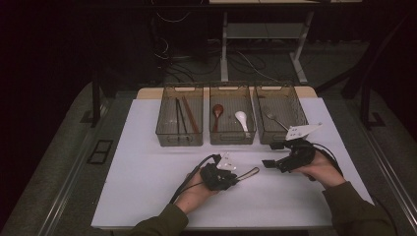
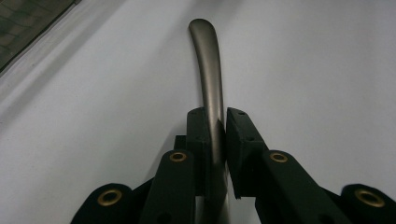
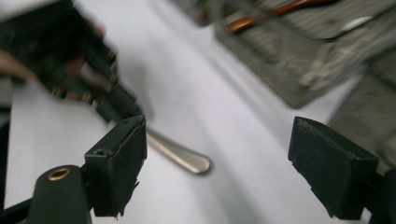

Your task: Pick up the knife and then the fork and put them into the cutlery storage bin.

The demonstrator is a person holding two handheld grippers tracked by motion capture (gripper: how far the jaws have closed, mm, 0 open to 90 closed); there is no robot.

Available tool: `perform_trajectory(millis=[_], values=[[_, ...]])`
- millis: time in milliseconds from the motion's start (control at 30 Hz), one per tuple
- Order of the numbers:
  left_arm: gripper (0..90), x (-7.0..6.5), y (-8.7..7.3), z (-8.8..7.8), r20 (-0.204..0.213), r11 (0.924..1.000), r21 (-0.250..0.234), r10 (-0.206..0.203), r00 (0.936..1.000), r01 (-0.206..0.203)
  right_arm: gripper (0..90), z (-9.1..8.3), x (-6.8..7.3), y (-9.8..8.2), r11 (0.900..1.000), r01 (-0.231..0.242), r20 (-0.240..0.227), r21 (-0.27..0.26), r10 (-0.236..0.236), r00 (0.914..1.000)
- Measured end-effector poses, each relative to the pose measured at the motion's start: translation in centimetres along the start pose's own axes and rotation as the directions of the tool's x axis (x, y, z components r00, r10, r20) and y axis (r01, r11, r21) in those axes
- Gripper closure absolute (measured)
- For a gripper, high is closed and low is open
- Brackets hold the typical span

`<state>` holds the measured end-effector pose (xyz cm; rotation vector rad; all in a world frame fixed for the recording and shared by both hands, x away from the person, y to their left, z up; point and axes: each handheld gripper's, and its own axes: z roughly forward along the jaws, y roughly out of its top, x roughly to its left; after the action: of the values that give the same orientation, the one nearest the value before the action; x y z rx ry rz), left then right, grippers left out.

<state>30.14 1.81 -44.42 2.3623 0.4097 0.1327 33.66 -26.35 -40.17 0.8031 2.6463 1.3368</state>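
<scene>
A grey metal utensil (image 1: 249, 172) lies low over the white table (image 1: 147, 162), its handle end pointing right. My left gripper (image 1: 234, 178) is shut on it. In the left gripper view the curved handle (image 2: 208, 70) runs forward from between the two black pads, which press on its sides; the utensil's head is hidden under the gripper (image 2: 215, 126). My right gripper (image 1: 272, 154) hovers just right of the handle tip, jaws wide apart and holding nothing. In the right gripper view the handle (image 3: 182, 156) lies between and beyond the open gripper (image 3: 217, 154), with the left gripper (image 3: 93, 79) blurred behind.
Three mesh baskets stand in a row at the back. The left basket (image 1: 179, 135) holds chopsticks, the middle basket (image 1: 232, 137) a brown spoon (image 1: 217, 112) and a white spoon (image 1: 241, 119), the right basket (image 1: 295, 105) a fork (image 1: 273, 118). Table legs and cables lie beyond.
</scene>
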Motion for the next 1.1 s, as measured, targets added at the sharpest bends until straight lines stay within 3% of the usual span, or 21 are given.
perform_trajectory(millis=[33,167,200,233,300,333,433,467,633,667,767,800,833,867,900,967,1100], values=[[79.3,0.1,-0.1,-0.1,0.008,0.9998,-0.012,-0.014,0.9999,0.014,18.9,0.1,0.3,0.1,1.0,0.027,-0.017,0.014,-0.026,0.9995],[79.3,0.3,0.1,-0.9,0.05,0.9997,-0.025,0.008,0.9987,-0.007,17.2,0.8,1.9,0.9,0.99,0.127,-0.109,0.068,-0.119,0.9868],[79.3,0.5,0.2,-1.2,0.06,0.999,-0.006,0.044,0.9973,-0.044,17.5,1.1,2.2,1.2,0.984,0.157,-0.128,0.088,-0.146,0.9811],[79.3,0.4,0.3,-1.3,0.065,0.9987,-0.015,0.05,0.9966,-0.049,18.0,1.4,2.4,1.5,0.972,0.206,-0.138,0.112,-0.19,0.972],[79.3,0.4,0.5,-1.6,0.087,0.9971,-0.029,0.073,0.9935,-0.07,22.6,2.3,2.9,2.1,0.957,0.256,-0.177,0.141,-0.23,0.9571],[79.3,0.2,0.6,-1.7,0.093,0.9969,-0.049,0.066,0.9935,-0.061,23.4,2.8,3.1,2.3,0.95,0.271,-0.192,0.155,-0.24,0.9515],[79.3,0.0,1.1,-2.3,0.127,0.991,-0.057,0.128,0.9836,-0.121,30.0,4.1,3.6,2.9,0.928,0.312,-0.244,0.202,-0.261,0.9339],[79.3,-0.1,1.3,-2.4,0.133,0.9901,-0.064,0.133,0.9822,-0.125,32.8,4.5,3.7,3.1,0.919,0.337,-0.27,0.207,-0.277,0.9223],[79.2,-0.2,2.2,-3.3,0.153,0.9804,-0.093,0.186,0.9706,-0.174,46.7,5.5,4.1,4.1,0.892,0.371,-0.36,0.259,-0.267,0.8939],[79.2,-0.1,2.3,-3.4,0.163,0.9773,-0.094,0.203,0.9655,-0.19,50.5,5.7,4.1,4.3,0.887,0.379,-0.373,0.263,-0.269,0.8879],[79.2,-0.3,2.8,-3.7,0.168,0.9722,-0.1,0.226,0.9596,-0.211,59.0,6.1,4.3,4.4,0.875,0.38,-0.404,0.301,-0.244,0.8816],[79.2,-0.4,2.9,-3.8,0.17,0.971,-0.103,0.231,0.9581,-0.215,62.2,6.2,4.5,4.4,0.876,0.371,-0.417,0.309,-0.226,0.8803],[79.2,-0.4,3.1,-4.0,0.167,0.9676,-0.104,0.245,0.9551,-0.23,64.7,6.4,4.4,4.3,0.865,0.396,-0.423,0.308,-0.248,0.8715],[79.2,-0.5,3.2,-4.1,0.171,0.9661,-0.099,0.253,0.9524,-0.238,66.5,6.6,4.5,4.3,0.86,0.4,-0.429,0.318,-0.245,0.8694],[79.2,-0.7,3.3,-4.2,0.173,0.9695,-0.095,0.24,0.9552,-0.226,70.7,6.7,4.6,4.3,0.856,0.406,-0.44,0.32,-0.246,0.8636],[79.1,-0.8,3.5,-4.2,0.171,0.9663,-0.086,0.254,0.9518,-0.243,76.4,6.8,4.8,4.2,0.849,0.424,-0.473,0.315,-0.247,0.846],[79.0,-0.8,3.5,-4.2,0.163,0.9647,-0.093,0.259,0.9521,-0.246,77.1,6.6,4.8,4.2,0.849,0.434,-0.469,0.301,-0.264,0.8427]])
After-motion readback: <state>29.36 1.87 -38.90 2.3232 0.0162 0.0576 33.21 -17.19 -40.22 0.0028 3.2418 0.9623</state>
